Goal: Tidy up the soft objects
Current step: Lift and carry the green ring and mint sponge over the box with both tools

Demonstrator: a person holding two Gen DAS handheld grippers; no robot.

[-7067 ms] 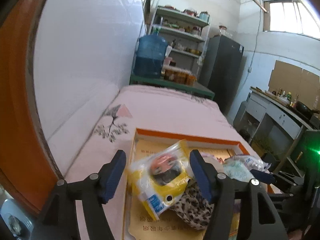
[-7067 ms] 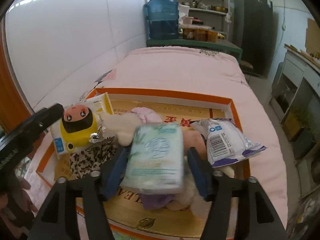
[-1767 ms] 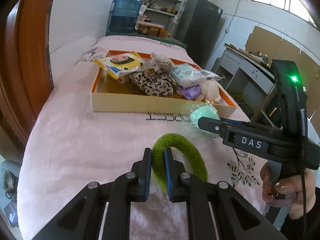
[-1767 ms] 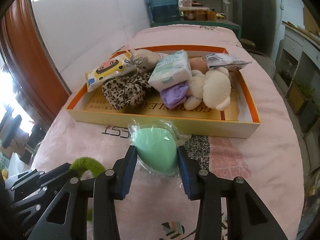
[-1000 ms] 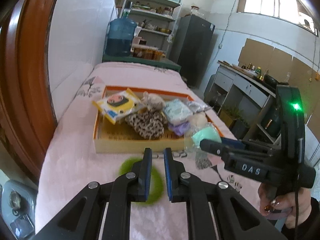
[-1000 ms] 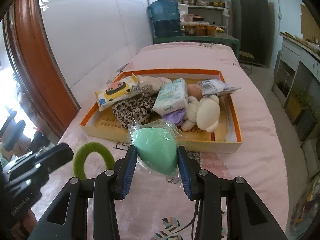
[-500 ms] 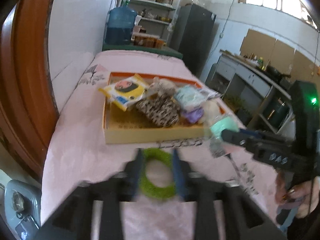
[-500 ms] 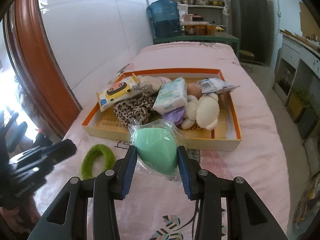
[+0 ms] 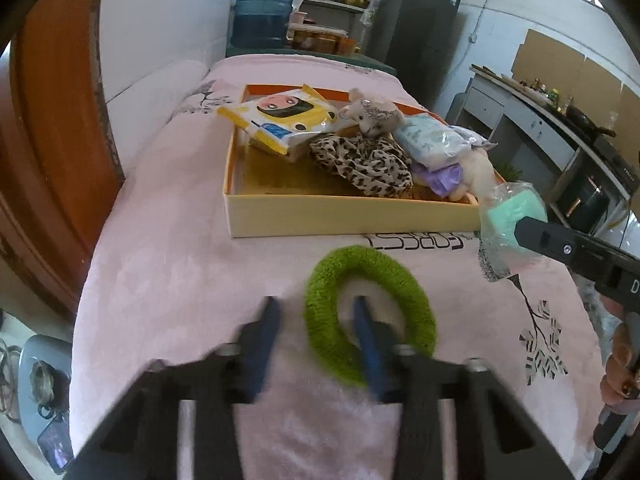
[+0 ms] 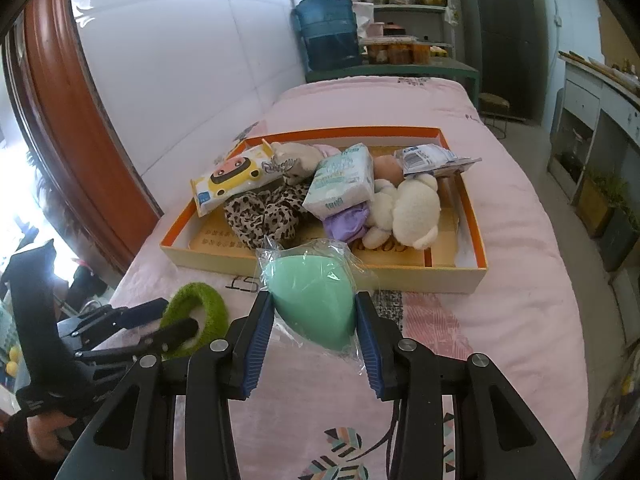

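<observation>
A green fuzzy ring (image 9: 368, 312) lies flat on the pink cover in front of the orange-rimmed box (image 9: 344, 216). My left gripper (image 9: 316, 336) is open, one finger outside the ring's left side and one inside its hole. The ring also shows in the right wrist view (image 10: 200, 308). My right gripper (image 10: 314, 324) is shut on a mint-green sponge in clear wrap (image 10: 316, 292), held above the cover in front of the box (image 10: 400, 276). The box holds a yellow wipes pack (image 10: 232, 180), a leopard-print cloth (image 10: 264, 212), a tissue pack (image 10: 344, 184) and a white plush bear (image 10: 412, 212).
A white wall (image 10: 180, 60) and a wooden door frame (image 9: 52, 120) run along the left of the bed. A blue water jug (image 10: 328, 32), shelves and a dark fridge (image 10: 496, 32) stand beyond the bed's far end. Cabinets (image 9: 540, 136) line the right.
My left gripper has opened and let go of the green ring, which now lies flat on the cover. My right gripper has kept its hold on the sponge, near the same place.
</observation>
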